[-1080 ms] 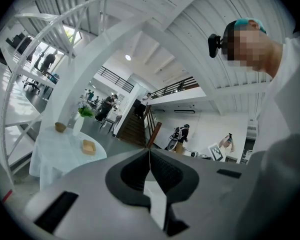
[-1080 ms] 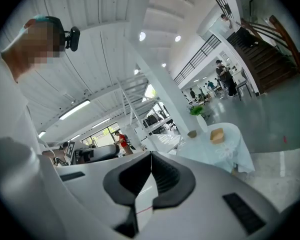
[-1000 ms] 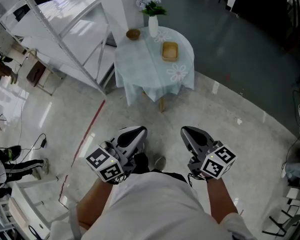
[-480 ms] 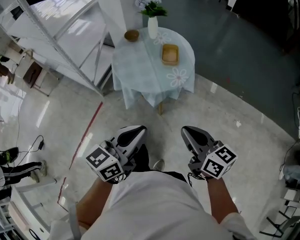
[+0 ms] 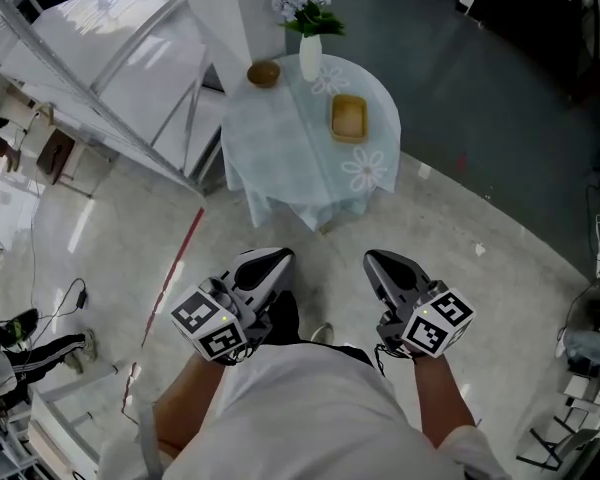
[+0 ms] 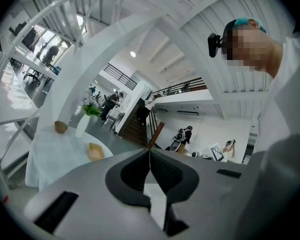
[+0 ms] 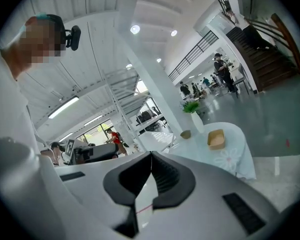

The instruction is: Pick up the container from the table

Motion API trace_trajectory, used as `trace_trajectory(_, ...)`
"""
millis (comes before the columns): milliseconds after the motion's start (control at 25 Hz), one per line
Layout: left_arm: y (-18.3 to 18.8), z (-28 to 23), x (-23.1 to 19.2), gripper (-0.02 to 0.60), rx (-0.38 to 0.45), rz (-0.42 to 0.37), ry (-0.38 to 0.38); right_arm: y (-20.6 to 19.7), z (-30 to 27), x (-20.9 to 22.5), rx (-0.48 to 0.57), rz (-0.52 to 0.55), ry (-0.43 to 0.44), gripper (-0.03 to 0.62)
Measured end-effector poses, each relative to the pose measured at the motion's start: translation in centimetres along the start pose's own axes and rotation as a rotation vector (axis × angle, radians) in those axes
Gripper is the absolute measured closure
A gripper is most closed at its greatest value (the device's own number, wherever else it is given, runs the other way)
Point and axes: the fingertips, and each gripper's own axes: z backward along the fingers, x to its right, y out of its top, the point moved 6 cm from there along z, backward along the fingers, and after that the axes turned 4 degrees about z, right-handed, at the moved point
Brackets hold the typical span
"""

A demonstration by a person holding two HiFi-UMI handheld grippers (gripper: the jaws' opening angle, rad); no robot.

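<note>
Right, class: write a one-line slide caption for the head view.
Shut left gripper and shut right gripper held short of the round table bearing the container.

The container (image 5: 348, 118) is a small, square, light-brown box with low walls and an open top, and it sits flat and right way up on the round table (image 5: 280, 148) with the pale cloth, near the table's right edge, apart from the white vase (image 5: 310, 58).

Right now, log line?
pre-grasp | left tool shut, empty | right tool shut, empty | square tan wooden container on round clothed table
</note>
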Motion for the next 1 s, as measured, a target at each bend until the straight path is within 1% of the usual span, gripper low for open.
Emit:
trace_trajectory(440,4.7,-2.4,-8.6,0.560,-0.019,0.039,-0.014,2.9,-8.7,3.0,-0.047,-0.013,-0.038,0.572)
trace_trajectory(680,7.3,-2.9,-12.6,0.560,-0.020,0.049,-0.024,4.2,-13.1,3.8,-0.069,-0.023,-0.052,0.572)
trace_trajectory(840,8.8,-2.8,-14.9,0.560,-0.018,0.058,-0.031,5.2,-15.6,4.1,-0.064,-0.057,-0.066,0.572)
trace_trajectory(1000,10.6,-2.7,-17.0,0.560,-0.015,0.056,-0.037,6.5,-17.7,4.2,-0.056,-0.061,-0.075,0.572)
